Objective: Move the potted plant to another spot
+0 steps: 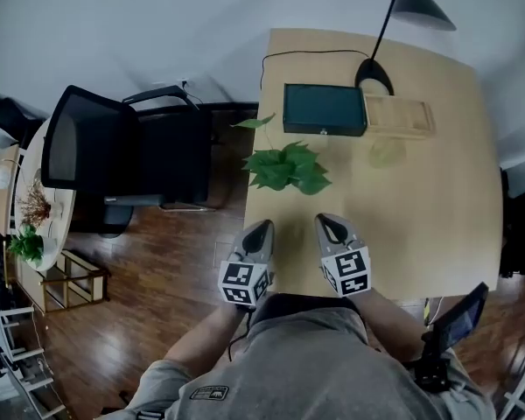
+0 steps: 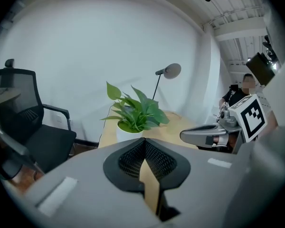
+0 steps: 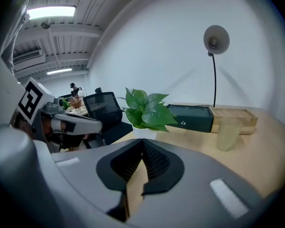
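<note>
The potted plant (image 1: 287,168) stands near the counter's (image 1: 420,199) left edge. Fingers of left gripper (image 1: 262,227) and right gripper (image 1: 329,224) are pressed together, empty; they should be opened before the pot (image 2: 128,133) is flanked.

No words or numbers are showing legibly. The marker cube (image 1: 243,283) on the left gripper (image 1: 262,228) and its twin on the right gripper (image 1: 326,223) are showing only square black-and-white patterns. A patch (image 1: 210,393) on the shorts (image 1: 332,366) is blurring beyond reading.

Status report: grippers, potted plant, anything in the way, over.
Left gripper and right gripper both shut, empty. Potted plant upright on the table, just ahead of them, untouched. Path to it open; green box sits behind it.
</note>
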Tool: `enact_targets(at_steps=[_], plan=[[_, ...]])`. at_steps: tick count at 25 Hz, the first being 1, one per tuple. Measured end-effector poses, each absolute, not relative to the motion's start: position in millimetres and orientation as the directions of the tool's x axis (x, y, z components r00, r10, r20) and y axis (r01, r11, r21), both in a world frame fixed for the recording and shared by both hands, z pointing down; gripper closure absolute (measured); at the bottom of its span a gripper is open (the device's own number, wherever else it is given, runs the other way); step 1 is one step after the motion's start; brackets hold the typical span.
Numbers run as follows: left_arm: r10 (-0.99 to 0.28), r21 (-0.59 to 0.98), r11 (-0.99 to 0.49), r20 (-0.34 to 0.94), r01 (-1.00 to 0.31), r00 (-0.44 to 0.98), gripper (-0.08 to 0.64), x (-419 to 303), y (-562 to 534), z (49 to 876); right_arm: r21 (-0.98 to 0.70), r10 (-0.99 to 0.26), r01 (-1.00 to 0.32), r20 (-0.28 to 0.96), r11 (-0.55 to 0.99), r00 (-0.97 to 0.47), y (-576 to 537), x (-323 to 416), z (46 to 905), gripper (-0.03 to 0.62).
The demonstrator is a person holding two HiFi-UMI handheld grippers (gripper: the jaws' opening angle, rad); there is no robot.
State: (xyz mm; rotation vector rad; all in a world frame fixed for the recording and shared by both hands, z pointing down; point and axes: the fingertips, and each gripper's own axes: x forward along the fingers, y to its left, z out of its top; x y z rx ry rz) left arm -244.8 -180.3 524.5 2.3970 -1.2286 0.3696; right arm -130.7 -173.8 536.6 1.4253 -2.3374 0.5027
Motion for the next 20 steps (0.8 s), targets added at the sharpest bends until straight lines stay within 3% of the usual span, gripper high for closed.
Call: enact_targets(at_steps=[15,18,20], plan=[[-0.698,0.190,-0.493,0.495,-0.849,0.517,0.557,-243.2,-244.8,608.9,-0.106,-0.675,-0.842,0.549,0.529,-0.493,-237.3,-154.7,618.5,0.576],[-0.683,0.197,-0.520,0.489,-0.831,0.543,0.542,-241.6,-253.3,611.9,-0.098,-0.652,-0.813,0.548,0.573,-0.525,-244.2,-164.6,620.9,0.463],[-0.672,0.215,-0.535,0.478,-0.817,0.566,0.479,-241.3,-257.7,611.0,-0.087,-0.640,-0.797,0.547,0.598,-0.540,-249.5,-170.7,621.6,0.397]])
